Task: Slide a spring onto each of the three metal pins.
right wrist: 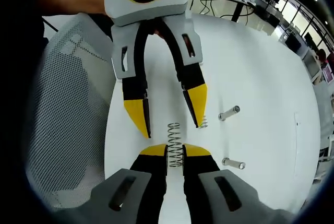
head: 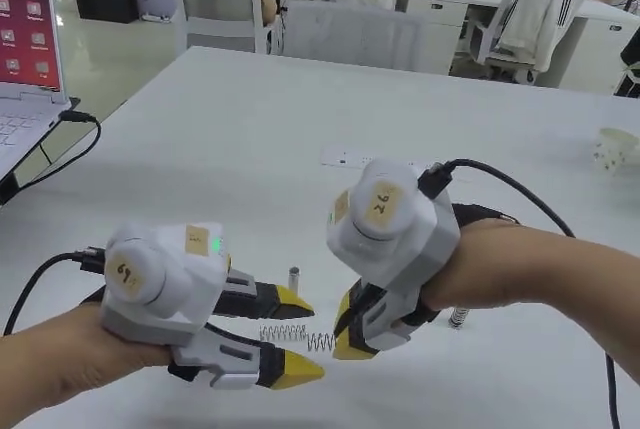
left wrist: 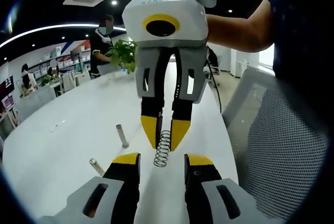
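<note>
A thin wire spring [head: 318, 340] is pinched at one end by my right gripper [head: 345, 337], which is shut on it just above the white table. The spring's [right wrist: 175, 140] free end points between the spread fingers of my left gripper [head: 303, 337], which is open and empty. The left gripper view shows the right gripper [left wrist: 164, 130] clamping the spring [left wrist: 162, 151] ahead of the left gripper [left wrist: 163, 160]. A bare metal pin [head: 294, 279] stands upright just beyond the left gripper. Two pins [right wrist: 229, 113] [right wrist: 233, 163] show beside the right gripper [right wrist: 175, 153]. A small coil [right wrist: 203, 123] lies by the left gripper [right wrist: 169, 114].
Another short coiled piece [head: 458, 317] stands on the table under my right forearm. A laptop [head: 25, 59] with a black cable sits at the far left, a power strip [head: 345, 157] lies mid-table, and a crumpled white object [head: 614, 149] is at the right edge. Chairs stand beyond the table.
</note>
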